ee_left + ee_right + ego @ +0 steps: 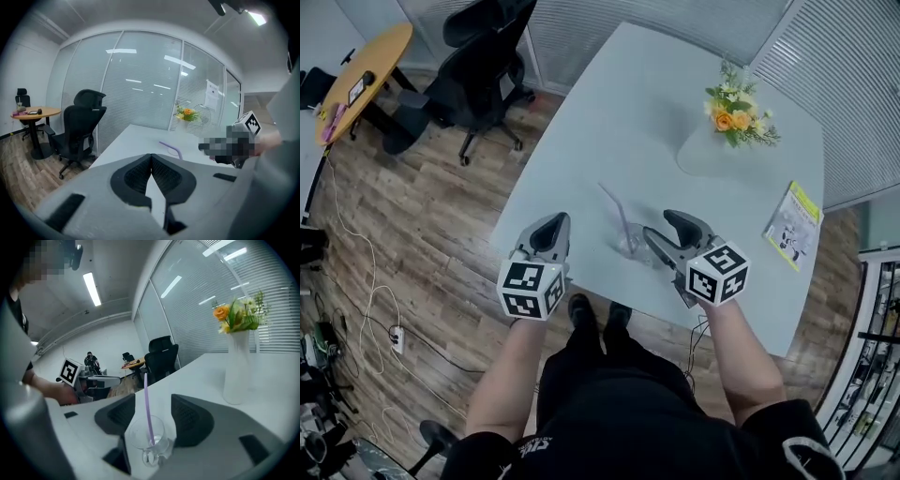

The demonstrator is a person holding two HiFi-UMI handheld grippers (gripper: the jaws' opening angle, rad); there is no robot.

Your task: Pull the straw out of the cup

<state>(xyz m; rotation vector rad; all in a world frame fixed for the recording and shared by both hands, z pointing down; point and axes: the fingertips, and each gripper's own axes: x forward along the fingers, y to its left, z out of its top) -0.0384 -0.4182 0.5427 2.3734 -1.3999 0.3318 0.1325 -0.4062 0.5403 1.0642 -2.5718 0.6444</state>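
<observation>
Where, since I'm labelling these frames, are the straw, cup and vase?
straw (146, 397), right gripper view, on its shaft above the cup's rim.
cup (136, 434), right gripper view, on its clear left wall.
vase (236, 369), right gripper view, on the middle of its white body.

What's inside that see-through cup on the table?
A purple straw stands in the cup, its tip at the bottom, its top poking high above the rim. The clear wall hides nothing. Whether any drink is left, I cannot tell.
</observation>
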